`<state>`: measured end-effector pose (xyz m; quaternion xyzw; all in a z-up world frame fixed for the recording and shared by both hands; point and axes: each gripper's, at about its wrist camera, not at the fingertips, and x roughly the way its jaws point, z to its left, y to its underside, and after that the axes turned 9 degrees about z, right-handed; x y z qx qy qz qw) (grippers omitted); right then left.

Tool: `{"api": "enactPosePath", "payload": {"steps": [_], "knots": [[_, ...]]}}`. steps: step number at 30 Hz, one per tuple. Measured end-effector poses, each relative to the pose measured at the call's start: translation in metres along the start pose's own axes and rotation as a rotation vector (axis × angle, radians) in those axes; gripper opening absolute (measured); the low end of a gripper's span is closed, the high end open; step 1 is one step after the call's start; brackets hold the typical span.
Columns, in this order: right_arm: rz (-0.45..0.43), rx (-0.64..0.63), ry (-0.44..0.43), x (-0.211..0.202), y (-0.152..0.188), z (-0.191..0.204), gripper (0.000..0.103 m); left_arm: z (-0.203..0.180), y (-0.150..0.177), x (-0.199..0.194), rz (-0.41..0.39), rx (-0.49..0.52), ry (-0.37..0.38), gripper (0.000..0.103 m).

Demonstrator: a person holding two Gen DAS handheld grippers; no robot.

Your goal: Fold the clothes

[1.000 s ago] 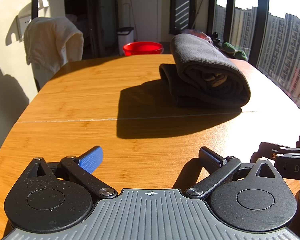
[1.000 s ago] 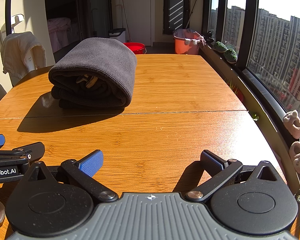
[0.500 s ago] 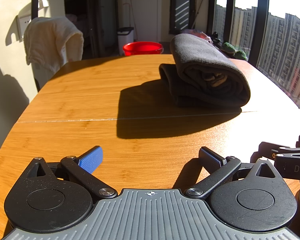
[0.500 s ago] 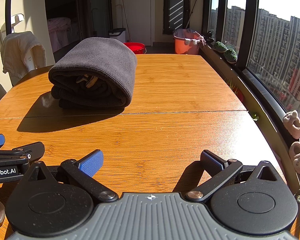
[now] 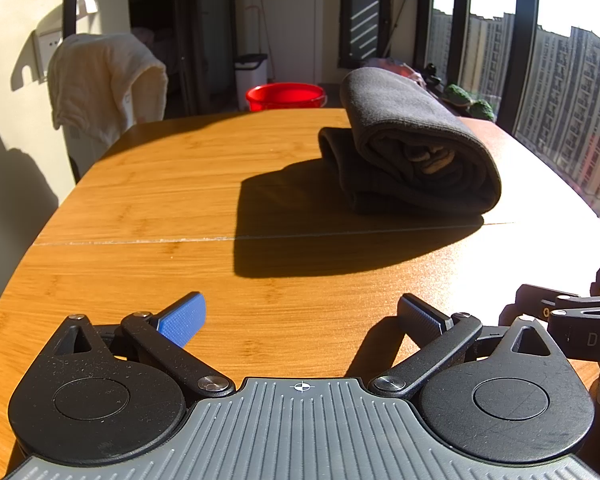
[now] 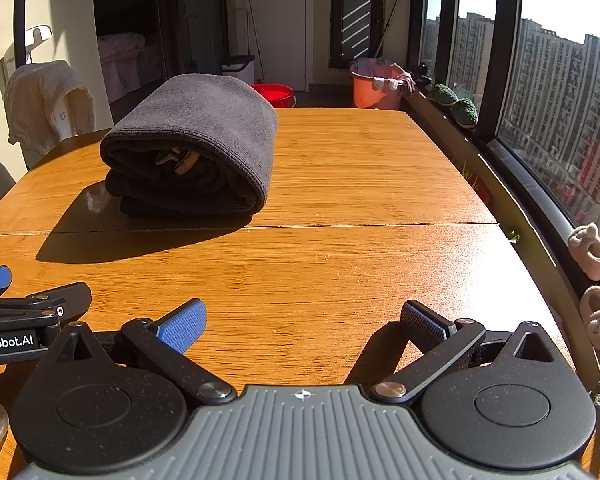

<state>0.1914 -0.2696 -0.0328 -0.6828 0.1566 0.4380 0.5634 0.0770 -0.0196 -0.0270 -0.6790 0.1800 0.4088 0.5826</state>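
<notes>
A dark grey garment (image 5: 412,148) lies folded into a thick bundle on the wooden table (image 5: 180,184), toward the far middle. In the right wrist view the same garment (image 6: 204,140) sits ahead and to the left. My left gripper (image 5: 300,316) hovers low over the near part of the table, open, with nothing between its fingers. My right gripper (image 6: 304,320) is beside it, also open and holding nothing. Both grippers are well short of the garment. The right gripper's side shows at the right edge of the left wrist view.
A cream towel (image 5: 104,80) hangs over a chair at the far left. A red basin (image 5: 286,96) and an orange tub (image 6: 376,84) stand on the floor beyond the table. Tall windows (image 6: 560,100) run along the right, with small slippers (image 6: 592,248) on the sill.
</notes>
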Motion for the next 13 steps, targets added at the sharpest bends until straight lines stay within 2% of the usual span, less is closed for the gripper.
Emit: {"api": "enactPosePath", "payload": {"steps": [13], "knots": [[0.002,-0.023,-0.019,-0.0005,-0.0007,-0.0039,0.103,0.0017,-0.0011,0.0006,-0.002,-0.014,0.002,0.103]]}}
